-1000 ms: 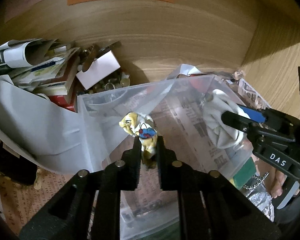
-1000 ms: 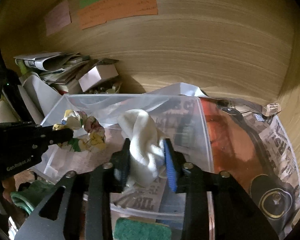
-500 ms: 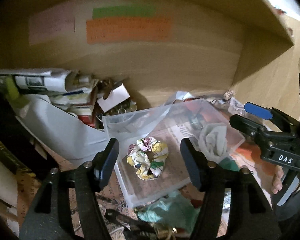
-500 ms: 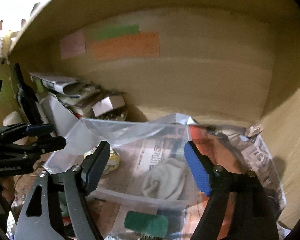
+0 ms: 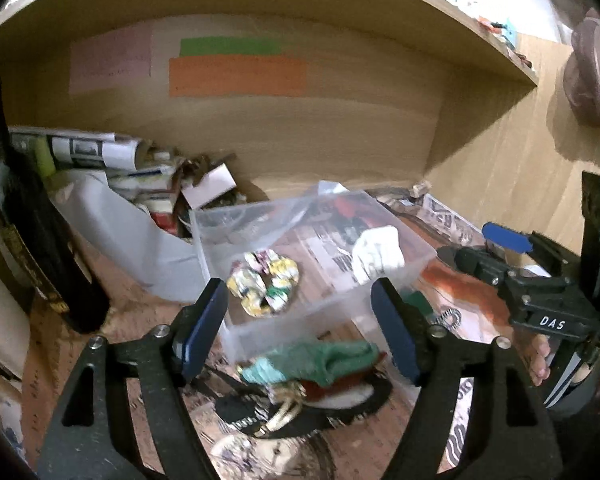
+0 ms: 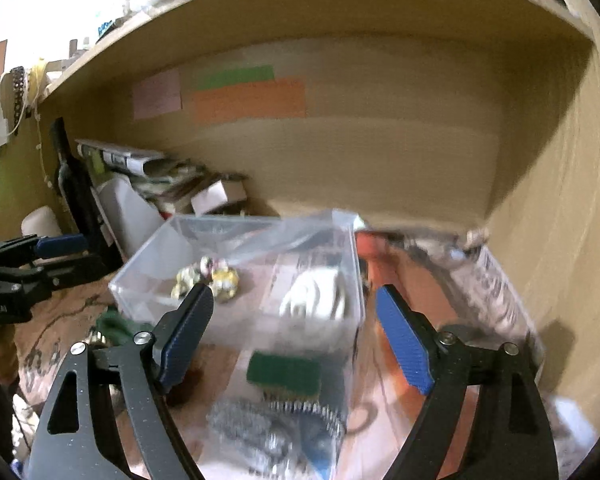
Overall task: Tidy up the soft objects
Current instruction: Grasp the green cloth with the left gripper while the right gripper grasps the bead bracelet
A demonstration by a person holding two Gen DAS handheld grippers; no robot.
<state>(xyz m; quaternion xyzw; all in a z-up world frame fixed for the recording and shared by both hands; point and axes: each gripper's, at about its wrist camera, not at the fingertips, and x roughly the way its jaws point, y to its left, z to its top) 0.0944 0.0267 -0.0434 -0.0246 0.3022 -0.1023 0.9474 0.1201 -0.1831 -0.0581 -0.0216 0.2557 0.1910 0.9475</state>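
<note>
A clear plastic box (image 5: 416, 264) stands on the shelf floor. A floral scrunchie (image 5: 265, 287) and a white cloth (image 5: 377, 254) lie inside it. In the right wrist view the box (image 6: 148, 268) holds the scrunchie (image 6: 216, 278) and the white cloth (image 6: 316, 298). My left gripper (image 5: 300, 332) is open and empty, pulled back in front of the box. My right gripper (image 6: 294, 338) is open and empty, also back from the box. A green cloth (image 5: 324, 362) lies on the floor in front of the box.
A pile of newspapers and a small white carton (image 5: 214, 190) sit at the back left. A dark bottle (image 5: 40, 240) stands at the left. A green sponge (image 6: 284, 374) and a metal scourer (image 6: 244, 420) lie before the box. Newspaper (image 6: 496, 292) lines the right floor.
Both grippers opened, releasing the scrunchie and the white cloth into the box, then drew back and up from it.
</note>
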